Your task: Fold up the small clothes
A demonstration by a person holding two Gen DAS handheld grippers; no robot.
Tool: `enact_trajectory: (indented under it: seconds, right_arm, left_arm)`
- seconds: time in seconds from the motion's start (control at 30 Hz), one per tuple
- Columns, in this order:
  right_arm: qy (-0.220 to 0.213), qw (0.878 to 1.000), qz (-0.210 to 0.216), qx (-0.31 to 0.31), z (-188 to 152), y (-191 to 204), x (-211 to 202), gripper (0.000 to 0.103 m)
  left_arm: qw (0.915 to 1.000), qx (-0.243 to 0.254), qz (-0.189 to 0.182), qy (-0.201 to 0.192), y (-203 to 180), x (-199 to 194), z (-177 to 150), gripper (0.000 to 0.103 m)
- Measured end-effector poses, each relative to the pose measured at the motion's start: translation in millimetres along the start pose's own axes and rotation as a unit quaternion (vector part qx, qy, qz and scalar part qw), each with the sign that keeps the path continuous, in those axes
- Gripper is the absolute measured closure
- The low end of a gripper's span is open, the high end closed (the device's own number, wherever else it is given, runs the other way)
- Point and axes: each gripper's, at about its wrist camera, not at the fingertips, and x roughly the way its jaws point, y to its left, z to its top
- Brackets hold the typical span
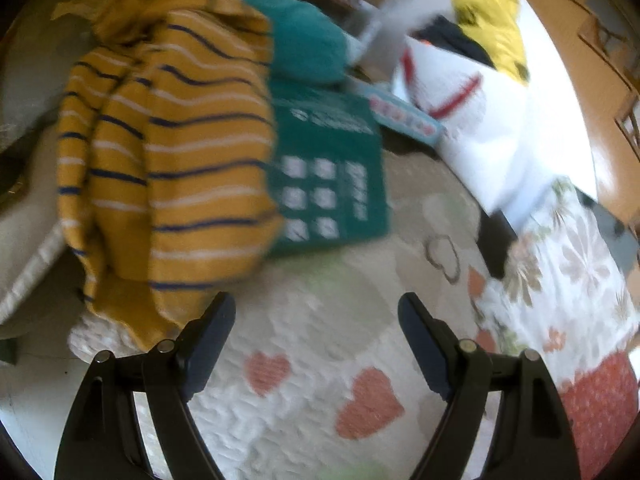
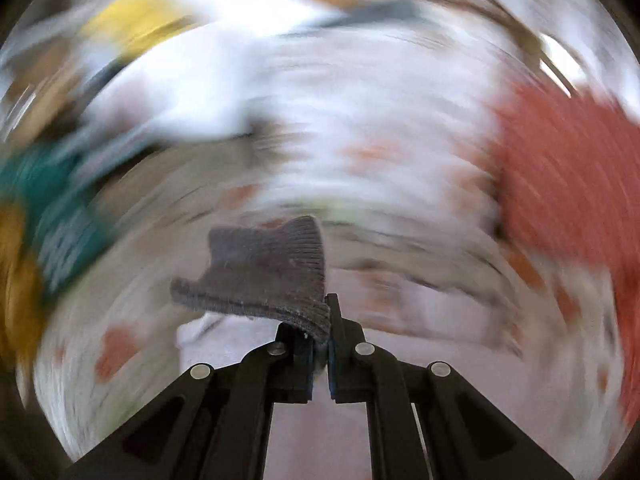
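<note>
The right tool (image 2: pixel 320 340) is clamped on a grey knit (image 2: pixel 268 272), which hangs ahead and left of it. The left tool (image 1: pixel 316 320) gapes wide, holding nothing, above a heart-print blanket (image 1: pixel 320 380); a striped garment (image 1: pixel 172 160) lies ahead-left.

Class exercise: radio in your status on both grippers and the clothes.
Left gripper open, empty. Right gripper shut on grey knit piece. Striped mustard garment heaped left. Right view blurred.
</note>
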Motion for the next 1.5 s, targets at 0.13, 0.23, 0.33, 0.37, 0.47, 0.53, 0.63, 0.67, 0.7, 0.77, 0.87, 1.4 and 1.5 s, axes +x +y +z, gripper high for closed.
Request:
enact_trajectory:
  seconds: [0.13, 0.23, 0.33, 0.37, 0.47, 0.53, 0.63, 0.67, 0.7, 0.77, 0.87, 1.4, 1.5]
  right_arm:
    - [0.042, 0.987, -0.037, 0.148, -17, -127, 5, 0.098]
    - [0.091, 0.973, -0.059, 0.203, -49, -193, 19, 0.094]
    - [0.122, 0.963, -0.08, 0.225, -77, -225, 22, 0.093]
    - [0.125, 0.964, -0.076, 0.222, -82, -226, 19, 0.093]
    - [0.12, 0.974, -0.087, 0.172, -85, -221, 4, 0.083]
    - [0.109, 0.982, -0.092, 0.121, -79, -208, -5, 0.081]
    - [0.088, 0.99, -0.095, 0.061, -68, -192, -13, 0.079]
    - [0.084, 0.991, -0.093, 0.055, -63, -190, -11, 0.079]
    - [0.078, 0.992, -0.086, 0.053, -60, -189, -11, 0.079]
    - [0.081, 0.993, -0.061, 0.057, -54, -189, -2, 0.079]
    - [0.109, 0.991, -0.026, 0.072, -58, -198, 18, 0.078]
    - [0.124, 0.971, -0.015, 0.204, -140, -290, -40, 0.054]
    - [0.148, 0.959, 0.03, 0.239, -158, -288, -36, 0.054]
  left_arm:
    - [0.998, 0.044, -0.025, 0.038, -42, 15, -23, 0.02]
    - [0.9928, 0.082, -0.045, 0.075, -73, 30, -47, 0.02]
    - [0.9837, 0.13, -0.062, 0.108, -111, 43, -77, 0.02]
    - [0.9807, 0.143, -0.066, 0.115, -121, 47, -86, 0.02]
    - [0.9693, 0.19, -0.074, 0.138, -153, 61, -116, 0.02]
    - [0.9613, 0.22, -0.069, 0.151, -172, 71, -138, 0.02]
    - [0.9506, 0.254, -0.058, 0.169, -193, 87, -166, 0.02]
    - [0.9474, 0.261, -0.058, 0.176, -198, 91, -175, 0.02]
    - [0.944, 0.267, -0.057, 0.186, -204, 96, -184, 0.02]
    - [0.9393, 0.273, -0.057, 0.2, -211, 105, -199, 0.02]
    - [0.9328, 0.29, -0.046, 0.209, -221, 117, -217, 0.02]
    - [0.9224, 0.304, -0.04, 0.236, -198, 116, -209, 0.073]
    - [0.9199, 0.299, -0.069, 0.243, -188, 105, -211, 0.048]
